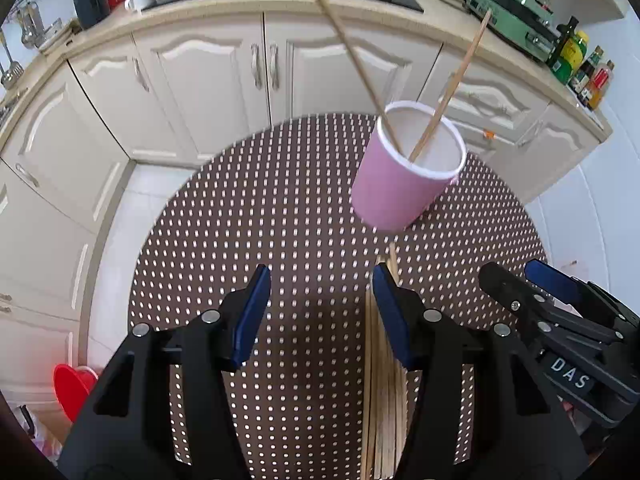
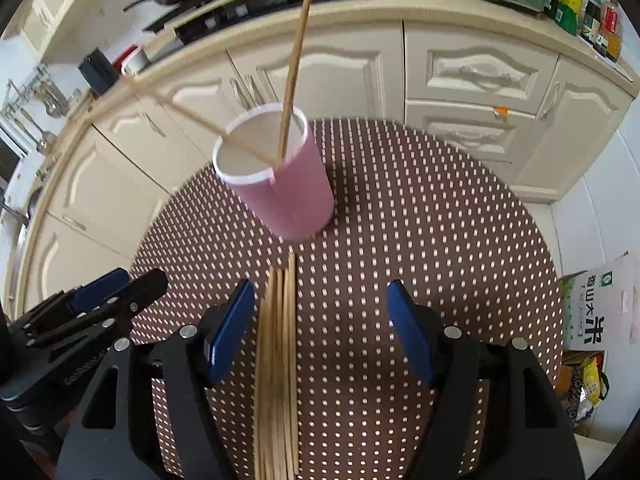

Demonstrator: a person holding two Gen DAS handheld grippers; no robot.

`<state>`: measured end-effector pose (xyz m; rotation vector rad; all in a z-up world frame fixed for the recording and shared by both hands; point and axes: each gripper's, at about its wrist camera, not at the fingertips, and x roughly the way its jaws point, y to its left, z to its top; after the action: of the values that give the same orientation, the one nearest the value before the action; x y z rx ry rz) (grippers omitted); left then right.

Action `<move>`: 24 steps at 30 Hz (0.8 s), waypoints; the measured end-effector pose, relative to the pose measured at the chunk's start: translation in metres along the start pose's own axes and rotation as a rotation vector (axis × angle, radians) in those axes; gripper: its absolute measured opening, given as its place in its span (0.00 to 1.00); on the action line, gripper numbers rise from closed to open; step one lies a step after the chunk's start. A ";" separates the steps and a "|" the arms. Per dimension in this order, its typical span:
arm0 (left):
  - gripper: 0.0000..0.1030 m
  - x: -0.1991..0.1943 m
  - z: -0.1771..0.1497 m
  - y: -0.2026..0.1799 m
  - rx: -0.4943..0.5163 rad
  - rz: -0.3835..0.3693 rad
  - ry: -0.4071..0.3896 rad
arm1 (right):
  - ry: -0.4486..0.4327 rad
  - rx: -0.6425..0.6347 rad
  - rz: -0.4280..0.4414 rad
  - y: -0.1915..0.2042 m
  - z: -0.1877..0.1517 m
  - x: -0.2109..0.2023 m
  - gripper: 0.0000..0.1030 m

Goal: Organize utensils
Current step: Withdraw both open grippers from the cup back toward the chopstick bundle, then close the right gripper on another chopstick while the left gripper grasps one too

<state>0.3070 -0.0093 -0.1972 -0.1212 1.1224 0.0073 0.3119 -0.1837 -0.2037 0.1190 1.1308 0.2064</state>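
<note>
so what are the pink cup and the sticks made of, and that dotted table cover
Pink cup: looks like paper, matte pink wall, white inside, rolled white rim.
Sticks: pale wood or bamboo, unvarnished look, faint grain; probably chopsticks.
Table cover: brown with regular pale dots, slight sheen; vinyl or woven mat, can't tell which.

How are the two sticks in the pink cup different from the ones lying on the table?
The two chopsticks in the cup stand steeply and lean apart against the pink cup's rim; the chopsticks on the table lie flat, side by side in a tight bundle. The standing ones number two; the bundle holds more. Both look like plain light wood.
</note>
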 end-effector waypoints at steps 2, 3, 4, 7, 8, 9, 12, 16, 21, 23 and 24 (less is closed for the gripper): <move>0.53 0.006 -0.005 0.002 -0.003 0.000 0.024 | 0.026 -0.009 -0.014 0.000 -0.007 0.009 0.64; 0.53 0.009 -0.008 0.004 -0.004 0.000 0.035 | 0.041 -0.013 -0.020 0.000 -0.010 0.014 0.64; 0.53 0.014 -0.014 0.006 -0.003 -0.002 0.050 | 0.053 -0.015 -0.022 0.000 -0.014 0.018 0.64; 0.53 0.024 -0.026 0.011 -0.004 -0.006 0.086 | 0.094 -0.016 -0.033 -0.002 -0.025 0.031 0.64; 0.53 0.029 -0.031 0.012 -0.005 -0.008 0.104 | 0.105 -0.013 -0.036 -0.002 -0.028 0.035 0.64; 0.53 0.031 -0.034 0.014 -0.004 -0.010 0.114 | 0.120 -0.007 -0.038 -0.004 -0.032 0.039 0.64; 0.54 0.036 -0.044 0.018 -0.002 -0.015 0.140 | 0.147 -0.009 -0.051 -0.004 -0.039 0.048 0.64; 0.56 0.044 -0.055 0.025 -0.014 -0.016 0.179 | 0.175 -0.024 -0.062 0.001 -0.048 0.058 0.64; 0.58 0.050 -0.065 0.032 -0.031 -0.016 0.207 | 0.201 -0.050 -0.089 0.010 -0.058 0.070 0.64; 0.58 0.051 -0.068 0.035 -0.030 -0.015 0.215 | 0.201 -0.059 -0.100 0.014 -0.061 0.073 0.64; 0.58 0.053 -0.069 0.036 -0.029 -0.014 0.219 | 0.200 -0.070 -0.112 0.016 -0.062 0.074 0.63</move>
<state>0.2650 0.0170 -0.2775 -0.1584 1.3409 -0.0019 0.2844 -0.1525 -0.2926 -0.0274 1.3235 0.1603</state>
